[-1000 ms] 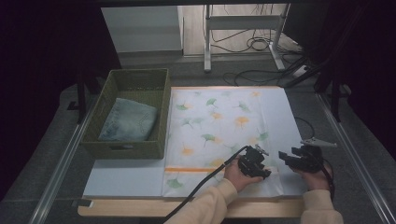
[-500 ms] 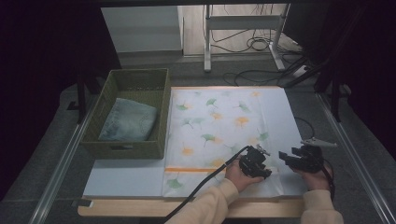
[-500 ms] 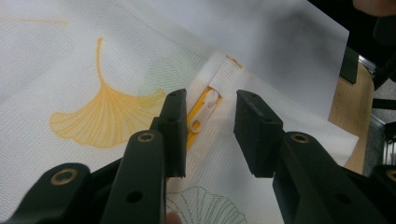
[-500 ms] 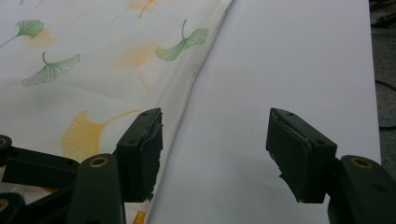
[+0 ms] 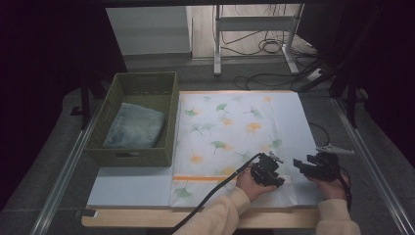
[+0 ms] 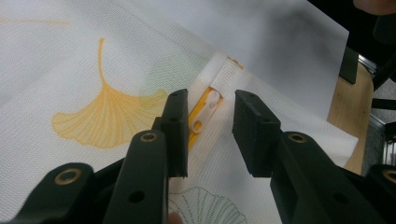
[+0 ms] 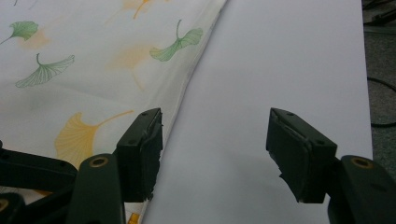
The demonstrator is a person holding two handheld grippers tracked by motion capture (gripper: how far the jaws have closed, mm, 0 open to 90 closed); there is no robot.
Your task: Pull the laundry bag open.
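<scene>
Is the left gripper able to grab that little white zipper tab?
Probably yes. The left gripper has its fingers on either side of the zipper tab, closing in, with nothing between them.

One printed cloth cover (image 5: 230, 132), centre of frame. One zip pull (image 6: 201, 116) on it. One woven basket (image 5: 134, 152), left, holding one folded denim piece (image 5: 131, 128). Two grippers: left gripper (image 5: 266, 169), right gripper (image 5: 317, 165), lower right. One table (image 5: 127, 188).
</scene>
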